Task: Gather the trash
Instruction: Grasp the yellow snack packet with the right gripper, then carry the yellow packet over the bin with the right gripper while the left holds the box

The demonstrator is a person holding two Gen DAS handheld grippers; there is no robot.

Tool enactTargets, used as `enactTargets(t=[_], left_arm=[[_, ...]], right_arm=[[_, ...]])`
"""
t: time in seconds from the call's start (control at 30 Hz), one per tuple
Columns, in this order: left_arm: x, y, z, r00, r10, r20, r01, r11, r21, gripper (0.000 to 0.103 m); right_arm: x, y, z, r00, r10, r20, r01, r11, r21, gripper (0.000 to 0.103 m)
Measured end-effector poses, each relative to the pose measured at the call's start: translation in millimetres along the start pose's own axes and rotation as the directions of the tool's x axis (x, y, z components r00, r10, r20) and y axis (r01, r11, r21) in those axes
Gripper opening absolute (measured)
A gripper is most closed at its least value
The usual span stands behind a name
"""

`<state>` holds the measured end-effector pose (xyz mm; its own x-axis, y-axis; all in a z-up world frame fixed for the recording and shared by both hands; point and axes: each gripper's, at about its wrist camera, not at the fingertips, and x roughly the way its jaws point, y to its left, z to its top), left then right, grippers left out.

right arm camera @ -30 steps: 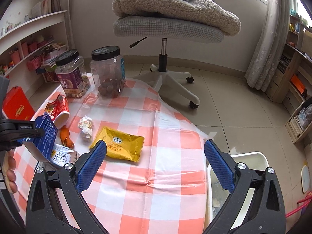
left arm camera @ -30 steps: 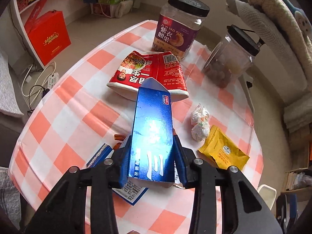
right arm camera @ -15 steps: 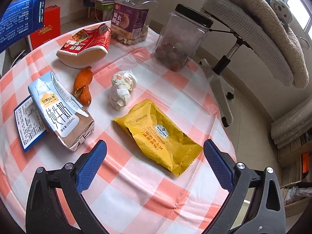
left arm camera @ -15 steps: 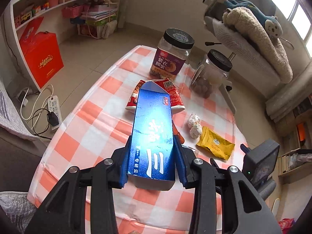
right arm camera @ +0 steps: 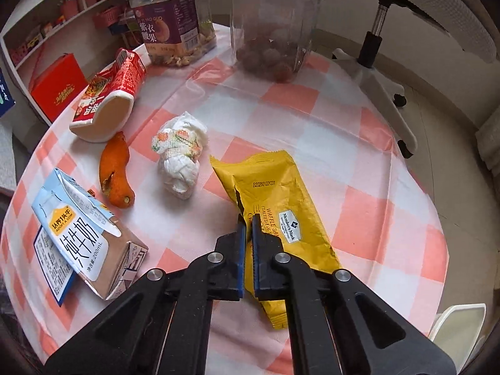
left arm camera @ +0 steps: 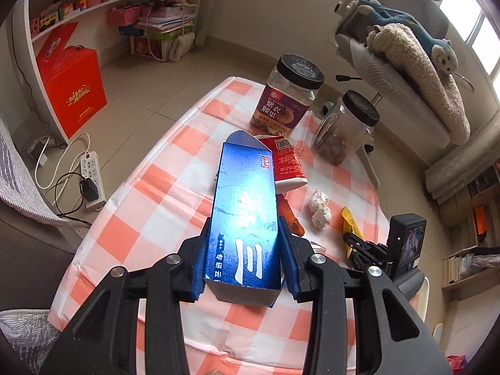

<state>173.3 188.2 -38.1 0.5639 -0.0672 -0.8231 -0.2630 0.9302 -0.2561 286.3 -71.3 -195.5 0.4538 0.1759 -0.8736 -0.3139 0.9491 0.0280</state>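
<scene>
My left gripper is shut on a blue carton and holds it high above the checked table. My right gripper is shut on the left edge of a yellow snack wrapper that lies on the table. Near it lie a crumpled tissue, an orange peel, a milk carton and a crushed red cup. The right gripper also shows in the left wrist view.
Two black-lidded jars, a purple-labelled one and a clear one, stand at the table's far side. An office chair with a blanket is behind them. A white bin sits at the floor by the table's right edge. A red box stands by the shelves.
My right gripper has dropped to the table and closed on the yellow wrapper's edge. My left gripper has lifted the blue carton higher and further back from the table.
</scene>
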Motion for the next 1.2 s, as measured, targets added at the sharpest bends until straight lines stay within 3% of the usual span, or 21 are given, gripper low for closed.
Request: enactTargets(t=[0.37, 0.63, 0.87, 1.2], left_arm=[[-14, 5, 0, 0.999, -0.026, 0.033, 0.027, 1.000, -0.012, 0.039], [-19, 1, -3, 0.998, -0.044, 0.039, 0.044, 0.999, 0.003, 0.039], [-19, -12, -7, 0.996, -0.073, 0.053, 0.071, 0.997, 0.041, 0.039], [-9, -55, -20, 0.993, -0.112, 0.045, 0.105, 0.986, 0.128, 0.039]], right_arm=[[-83, 29, -7, 0.985, 0.104, 0.137, -0.113, 0.992, 0.056, 0.000], [-144, 31, -24, 0.951, 0.188, 0.244, -0.220, 0.969, 0.112, 0.000], [-167, 8, -45, 0.920, 0.191, 0.341, -0.257, 0.953, 0.161, 0.000], [-189, -31, -58, 0.906, 0.150, 0.396, -0.255, 0.939, 0.229, 0.000]])
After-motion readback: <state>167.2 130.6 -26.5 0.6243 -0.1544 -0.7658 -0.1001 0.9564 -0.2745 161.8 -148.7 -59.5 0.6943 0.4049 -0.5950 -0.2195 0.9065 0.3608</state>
